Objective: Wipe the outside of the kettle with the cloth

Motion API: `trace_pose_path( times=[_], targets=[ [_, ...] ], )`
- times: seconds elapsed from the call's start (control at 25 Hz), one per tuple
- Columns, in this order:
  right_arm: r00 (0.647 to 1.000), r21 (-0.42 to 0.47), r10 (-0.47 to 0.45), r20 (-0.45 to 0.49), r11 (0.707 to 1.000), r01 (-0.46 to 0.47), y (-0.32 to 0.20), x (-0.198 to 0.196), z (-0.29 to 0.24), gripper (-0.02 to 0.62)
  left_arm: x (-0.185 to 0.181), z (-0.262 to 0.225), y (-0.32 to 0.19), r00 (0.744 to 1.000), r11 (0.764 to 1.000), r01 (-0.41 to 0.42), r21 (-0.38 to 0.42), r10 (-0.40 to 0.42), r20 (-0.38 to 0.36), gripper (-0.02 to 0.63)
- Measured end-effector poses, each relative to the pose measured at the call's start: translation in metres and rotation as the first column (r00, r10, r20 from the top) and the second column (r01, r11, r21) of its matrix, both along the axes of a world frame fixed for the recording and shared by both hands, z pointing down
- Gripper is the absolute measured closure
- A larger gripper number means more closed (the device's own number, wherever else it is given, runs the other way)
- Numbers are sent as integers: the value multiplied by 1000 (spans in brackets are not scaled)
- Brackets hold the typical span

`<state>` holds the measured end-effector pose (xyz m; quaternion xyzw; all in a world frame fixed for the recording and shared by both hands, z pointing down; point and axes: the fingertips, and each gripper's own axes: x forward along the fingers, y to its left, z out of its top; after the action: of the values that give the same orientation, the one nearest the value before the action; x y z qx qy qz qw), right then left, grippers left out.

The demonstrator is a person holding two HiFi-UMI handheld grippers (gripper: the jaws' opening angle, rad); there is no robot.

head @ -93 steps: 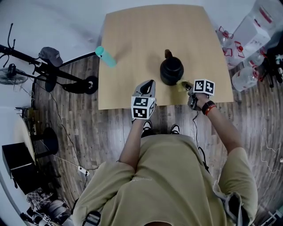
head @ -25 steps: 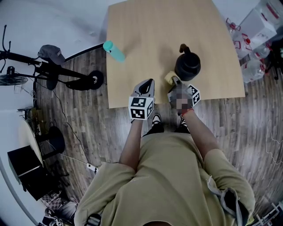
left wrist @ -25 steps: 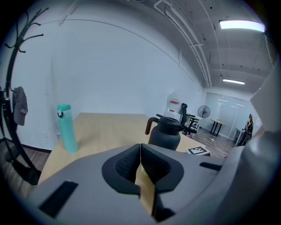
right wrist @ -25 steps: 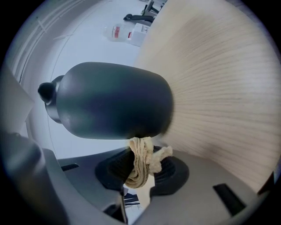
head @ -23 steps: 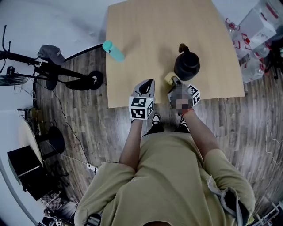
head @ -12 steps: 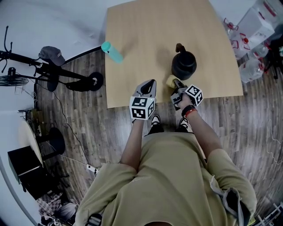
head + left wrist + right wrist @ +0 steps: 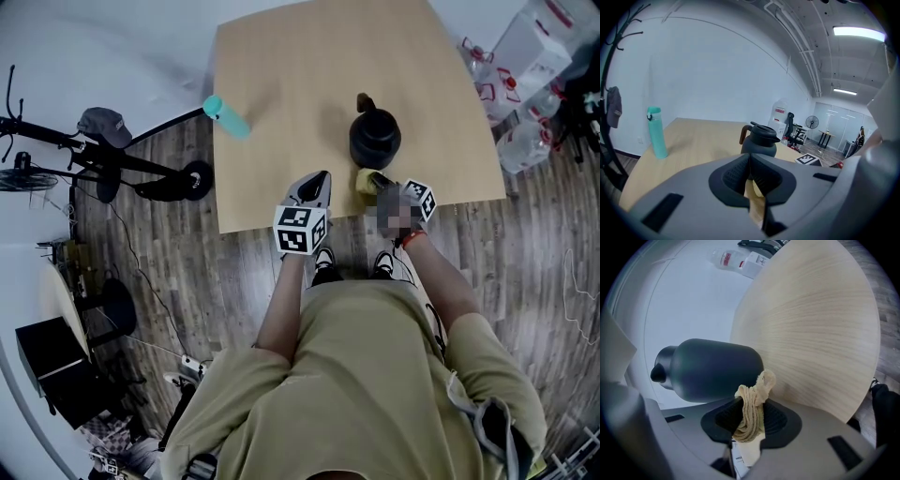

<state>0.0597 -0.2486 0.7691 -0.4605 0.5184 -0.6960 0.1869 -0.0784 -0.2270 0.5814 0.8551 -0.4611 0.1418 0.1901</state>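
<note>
Nearest the person's body, the left claw hangs over the near edge of the table. Its jaws are pressed together with nothing between them. It sits well to the left of the kettle and touches nothing on the table.

A little to its right, the right claw is clamped tight on the cloth. The cloth is a pale yellow bunch squeezed between the two black pads, with a loose tuft sticking out past the tips. From the head view, this claw reaches in over the table's near edge with the cloth leading.

The tuft lies right at the lower part of the kettle's near side. Whether it actually presses on the wall or stops just short cannot be told.

The kettle is dark and rounded and stands upright on the table, straight ahead of the right claw. Its lid is on, and its brown handle points away from the person.

Farther off, near the table's left edge, a teal bottle stands well apart from the kettle and both claws.

Beyond the table's right side, plastic water bottles sit on the wooden floor.
</note>
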Motion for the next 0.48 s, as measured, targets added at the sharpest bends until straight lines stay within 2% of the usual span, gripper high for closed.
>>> trace_pose_path(
  times=[0.48],
  targets=[
    [983, -1, -138, -120, 990, 139, -2, 41, -3, 479, 25, 4, 2, 1000, 1000, 9, -10, -9, 8, 581]
  ],
)
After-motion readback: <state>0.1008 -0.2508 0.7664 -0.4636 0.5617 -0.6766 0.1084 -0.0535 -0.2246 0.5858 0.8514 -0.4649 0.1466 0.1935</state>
